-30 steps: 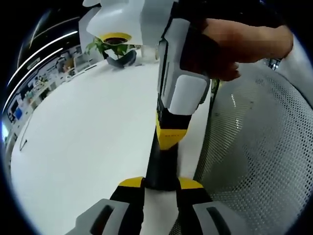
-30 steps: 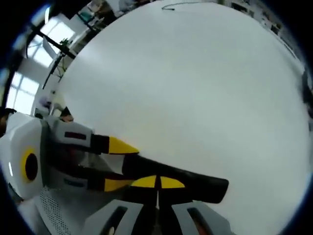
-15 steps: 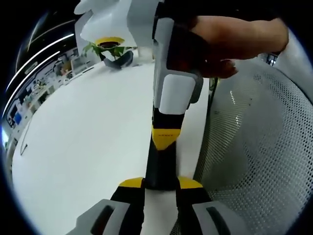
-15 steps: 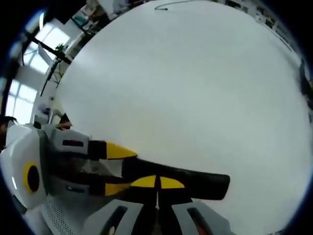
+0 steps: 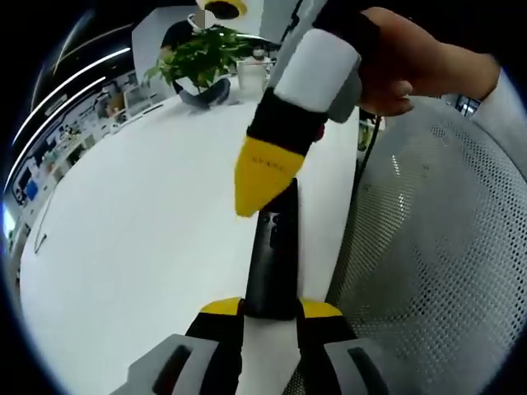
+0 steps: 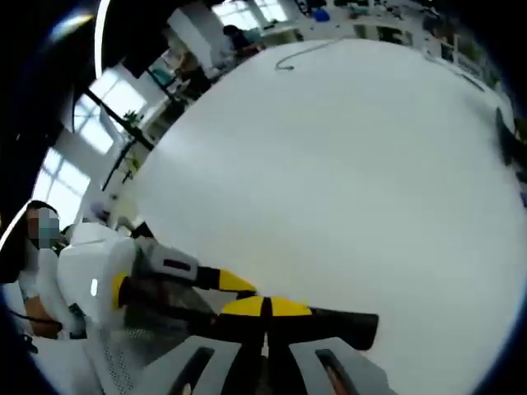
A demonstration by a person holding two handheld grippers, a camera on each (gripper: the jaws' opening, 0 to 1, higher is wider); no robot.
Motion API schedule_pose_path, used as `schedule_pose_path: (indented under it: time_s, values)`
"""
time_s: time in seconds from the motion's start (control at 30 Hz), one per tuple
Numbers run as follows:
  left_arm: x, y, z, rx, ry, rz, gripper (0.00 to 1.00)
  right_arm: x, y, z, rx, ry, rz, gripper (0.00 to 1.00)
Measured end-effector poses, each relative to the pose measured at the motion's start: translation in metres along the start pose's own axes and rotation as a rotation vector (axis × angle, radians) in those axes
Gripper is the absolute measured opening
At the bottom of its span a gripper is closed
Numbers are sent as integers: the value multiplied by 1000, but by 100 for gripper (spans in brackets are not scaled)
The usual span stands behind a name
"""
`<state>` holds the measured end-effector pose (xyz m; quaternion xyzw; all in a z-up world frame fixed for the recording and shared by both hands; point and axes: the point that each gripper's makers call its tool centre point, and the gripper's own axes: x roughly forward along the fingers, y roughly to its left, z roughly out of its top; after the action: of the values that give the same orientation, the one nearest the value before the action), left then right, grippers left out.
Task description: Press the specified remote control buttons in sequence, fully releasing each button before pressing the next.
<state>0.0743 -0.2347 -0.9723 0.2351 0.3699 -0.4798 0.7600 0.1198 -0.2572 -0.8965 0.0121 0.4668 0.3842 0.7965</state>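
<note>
The right gripper [image 5: 262, 183] has lifted off the remote [image 5: 273, 255], baring its small buttons. Its yellow, wedge-shaped jaws are pressed together, tips just above the remote. The left gripper [image 5: 272, 308] pinches the slim, matte black remote's near end over the smooth white surface [image 5: 140, 247], beside a perforated white mesh chair [image 5: 436, 271]. No readable writing.
</note>
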Motion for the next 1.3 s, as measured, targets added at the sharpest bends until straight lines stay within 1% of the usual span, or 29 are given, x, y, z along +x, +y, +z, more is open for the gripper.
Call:
schedule_pose_path:
  time_s: [0.03, 0.07, 0.13, 0.27, 0.3, 0.33, 0.37, 0.4, 0.43, 0.47, 0.57, 0.6, 0.63, 0.7, 0.77, 0.83, 0.87, 0.9, 0.93, 0.97, 1.0, 1.03, 1.07, 1.13, 1.17, 1.3]
  values:
    - [0, 0, 0, 0, -1, -2, 24, -3, 0, 2, -11, -20, -3, 0]
    - [0, 0, 1, 1, -1, -3, 24, -11, -1, 8, -47, -79, -10, 0]
    - [1, 0, 1, 4, 2, -5, 24, -25, -3, 13, -91, -149, -40, 0]
    - [1, 1, 1, 19, 16, -20, 24, -49, -11, 17, -116, -258, -99, 0]
    - [2, 1, 1, 27, 23, -25, 23, -57, -15, 19, -126, -305, -122, 0]
    - [2, 1, 1, 32, 27, -30, 23, -65, -16, 22, -128, -347, -131, 0]
    - [2, 2, 1, 35, 28, -33, 23, -71, -17, 23, -122, -374, -133, 0]
    - [2, 1, 1, 36, 30, -35, 23, -78, -16, 26, -114, -413, -126, 0]
    - [2, 1, 1, 40, 34, -37, 23, -81, -16, 27, -106, -428, -125, 3]
    - [2, 1, 1, 41, 39, -38, 23, -89, -17, 29, -100, -468, -133, 7]
    - [3, 2, 1, 45, 49, -39, 23, -106, -27, 30, -102, -543, -196, 18]
    - [3, 2, 1, 41, 51, -39, 23, -109, -29, 29, -103, -555, -210, 21]
    - [3, 2, 1, 39, 51, -38, 23, -111, -34, 24, -80, -552, -231, 22]
    - [3, 2, 1, 47, 51, -37, 23, -112, -39, 12, -33, -518, -240, 21]
    - [3, 3, 1, 51, 51, -39, 23, -116, -42, 6, -34, -541, -253, 24]
    - [4, 5, 2, 63, 54, -40, 23, -118, -50, 1, -34, -548, -297, 31]
    - [4, 7, 2, 84, 58, -37, 23, -120, -52, 1, -37, -555, -310, 34]
    - [3, 8, 3, 98, 58, -36, 23, -125, -51, 7, -58, -582, -325, 38]
    - [3, 10, 4, 105, 55, -35, 23, -129, -49, 13, -93, -609, -337, 40]
    - [3, 11, 4, 105, 53, -35, 23, -130, -48, 16, -123, -622, -353, 42]
    - [4, 13, 5, 98, 53, -40, 23, -131, -49, 17, -164, -623, -382, 44]
    - [5, 13, 4, 90, 56, -40, 23, -129, -51, 15, -178, -611, -400, 46]
    - [5, 13, 3, 88, 60, -39, 23, -126, -53, 12, -180, -590, -419, 47]
    - [6, 13, 4, 83, 56, -45, 23, -123, -54, 11, -181, -577, -419, 48]
    - [5, 13, 3, 86, 55, -44, 23, -123, -54, 12, -182, -578, -417, 48]
    - [3, 18, 3, 87, 49, -42, 23, -123, -53, 13, -173, -593, -407, 57]
